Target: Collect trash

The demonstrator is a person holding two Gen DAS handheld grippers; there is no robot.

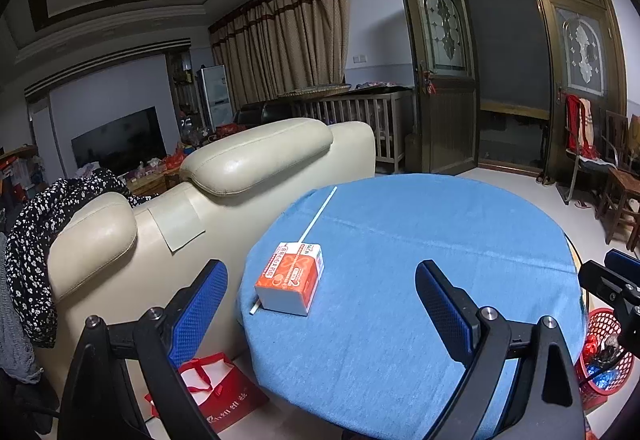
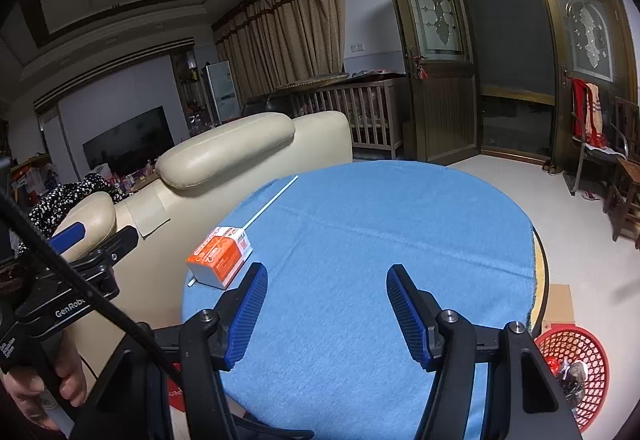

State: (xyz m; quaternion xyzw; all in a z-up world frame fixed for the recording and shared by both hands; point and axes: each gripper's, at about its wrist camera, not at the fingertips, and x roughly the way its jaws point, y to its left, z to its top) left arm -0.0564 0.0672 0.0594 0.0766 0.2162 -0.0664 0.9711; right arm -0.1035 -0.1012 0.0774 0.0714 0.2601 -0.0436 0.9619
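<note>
**Both grippers spread and empty over the blue table, orange box lying ahead**

The left gripper (image 1: 320,304) is held above the near left edge of the round table (image 1: 440,240), its blue-padded jaws spread wide with nothing between them. The right gripper (image 2: 326,310) hangs over the near middle of the same table, jaws also apart and empty, though less widely spread. A hand (image 2: 44,388) grips the left tool's handle at the lower left of the right wrist view.

Just beyond the left gripper, near the table's left edge, lies the orange box (image 1: 291,278). It is a small carton lying flat, its top face orange with white print and circular marks, its near end and side plain white, and a white band across the far end. A thin white stick (image 1: 318,215) runs from the table's far left edge diagonally toward the box and passes under it, its end showing at the near left corner.

The table is covered in a blue cloth. On the floor to the right stands a red mesh basket (image 2: 576,372) holding some wrappers. To the left is a cream sofa (image 1: 256,159), with a red bag (image 1: 216,396) on the floor beside it.
</note>
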